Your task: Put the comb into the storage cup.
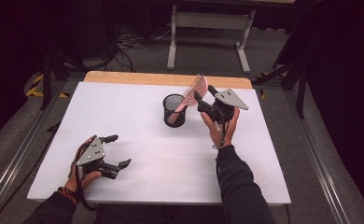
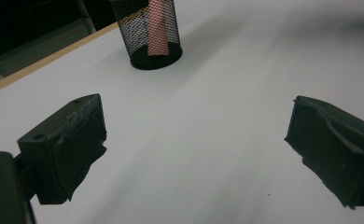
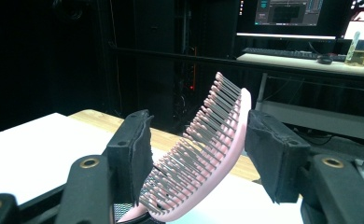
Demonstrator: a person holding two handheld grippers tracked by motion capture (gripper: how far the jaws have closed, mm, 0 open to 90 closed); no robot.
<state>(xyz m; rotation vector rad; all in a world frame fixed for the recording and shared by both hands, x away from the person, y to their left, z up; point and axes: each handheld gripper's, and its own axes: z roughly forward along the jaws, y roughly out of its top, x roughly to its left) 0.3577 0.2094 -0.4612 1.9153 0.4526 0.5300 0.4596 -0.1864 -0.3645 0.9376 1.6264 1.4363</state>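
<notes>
Nearest the high camera, at about seven o'clock on the white table [image 1: 171,163], the left gripper [image 1: 116,151] rests in a hand with its jaws spread wide and nothing between them; in the left gripper view those two black jaws stand far apart over bare tabletop. At about one o'clock, the right gripper [image 1: 204,96] is held up just beside the black mesh cup [image 1: 174,111], with the pink hairbrush [image 1: 192,93] standing between its jaws. In the right gripper view the brush [image 3: 203,158] leans up to about one o'clock, bristles facing the left-hand jaw and its smooth back against or just off the right-hand pad; whether the pads press on it is hard to judge, though a gap seems to show on the bristle side. The brush's handle drops into the cup, and its lower end is cut off at the bottom of that view; in the left gripper view the handle is seen through the mesh [image 2: 152,32], with the cup's rim cut off by the top edge. The person's sleeves run out of the bottom of the high view. Beyond the table, at twelve o'clock, stand a white desk frame [image 1: 210,32] and loose cables on the floor; the surroundings to either side are too dark to make out.
</notes>
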